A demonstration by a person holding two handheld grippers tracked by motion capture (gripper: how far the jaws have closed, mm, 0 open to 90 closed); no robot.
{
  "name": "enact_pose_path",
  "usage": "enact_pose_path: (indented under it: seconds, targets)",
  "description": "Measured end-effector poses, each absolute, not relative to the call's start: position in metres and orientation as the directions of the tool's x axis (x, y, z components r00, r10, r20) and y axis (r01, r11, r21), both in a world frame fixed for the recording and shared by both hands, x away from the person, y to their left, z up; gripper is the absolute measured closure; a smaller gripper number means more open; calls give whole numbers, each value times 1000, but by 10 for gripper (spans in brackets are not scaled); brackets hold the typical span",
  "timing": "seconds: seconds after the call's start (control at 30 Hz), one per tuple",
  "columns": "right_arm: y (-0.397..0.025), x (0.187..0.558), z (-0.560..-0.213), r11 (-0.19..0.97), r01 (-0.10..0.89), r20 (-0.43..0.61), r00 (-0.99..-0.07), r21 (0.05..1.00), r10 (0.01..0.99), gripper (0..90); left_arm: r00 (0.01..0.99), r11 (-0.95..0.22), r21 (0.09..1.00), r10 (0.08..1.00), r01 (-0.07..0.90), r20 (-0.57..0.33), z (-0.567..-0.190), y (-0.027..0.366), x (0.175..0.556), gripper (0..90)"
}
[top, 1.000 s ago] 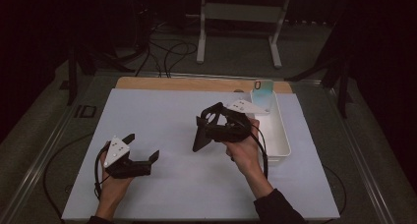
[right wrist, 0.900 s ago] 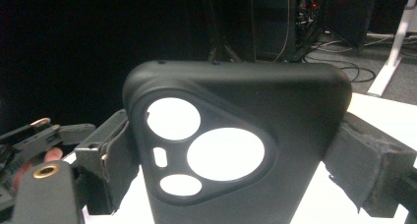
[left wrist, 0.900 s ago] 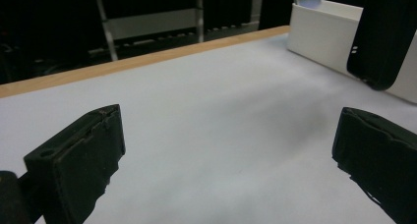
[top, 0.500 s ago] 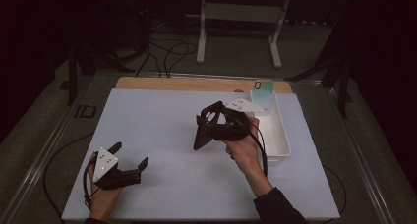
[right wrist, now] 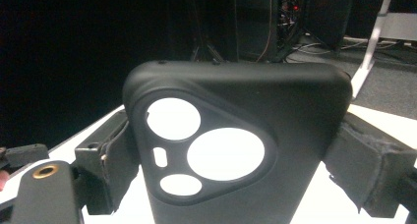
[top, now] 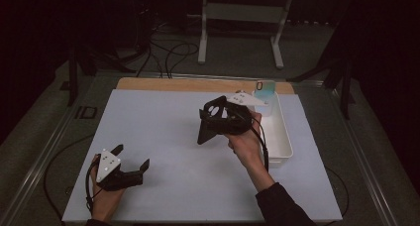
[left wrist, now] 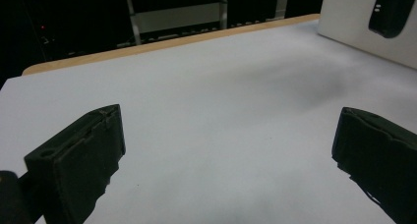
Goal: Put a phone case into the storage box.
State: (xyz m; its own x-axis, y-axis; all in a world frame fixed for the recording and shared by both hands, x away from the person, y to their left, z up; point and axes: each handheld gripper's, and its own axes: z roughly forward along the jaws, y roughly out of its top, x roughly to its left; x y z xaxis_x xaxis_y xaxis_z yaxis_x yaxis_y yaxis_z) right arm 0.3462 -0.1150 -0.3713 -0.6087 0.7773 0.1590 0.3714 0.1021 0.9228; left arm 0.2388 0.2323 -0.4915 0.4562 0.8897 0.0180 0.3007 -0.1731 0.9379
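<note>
Near the front left corner of the worktop [top: 163,122], the left gripper [top: 130,159] is resting low in the person's hand with its jaws standing spread wide and nothing between them; in the left gripper view bare white surface is showing between the two black pads.

Farther in, right of the worktop's middle, the right gripper [top: 210,124] is pinching a black phone case [right wrist: 236,150] by its two long sides and holding it lifted clear of the surface, camera cut-outs facing the gripper's camera.

Beyond it, a white tray [top: 285,137] is lying along the right edge, with a pale blue-green object [top: 265,89] sitting at its far end.
</note>
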Motion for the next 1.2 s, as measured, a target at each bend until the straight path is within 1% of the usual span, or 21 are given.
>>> enact_pose_path:
  seconds: [0.1, 0.33, 0.9, 1.2]
  targets:
    - [-115, 351, -371, 116, 368, 144, -607, 923, 782, 139, 457, -165, 937, 890, 308, 6, -492, 234, 240, 1]
    - [-115, 358, -369, 126, 374, 132, -593, 919, 794, 139, 462, -172, 936, 887, 308, 11, -493, 233, 240, 1]
    - [-112, 378, -359, 157, 346, 81, -583, 925, 808, 139, 466, -180, 934, 885, 308, 17, -493, 232, 240, 1]
    - [-114, 383, -358, 153, 350, 81, -571, 924, 817, 139, 464, -178, 935, 886, 307, 16, -493, 232, 240, 1]
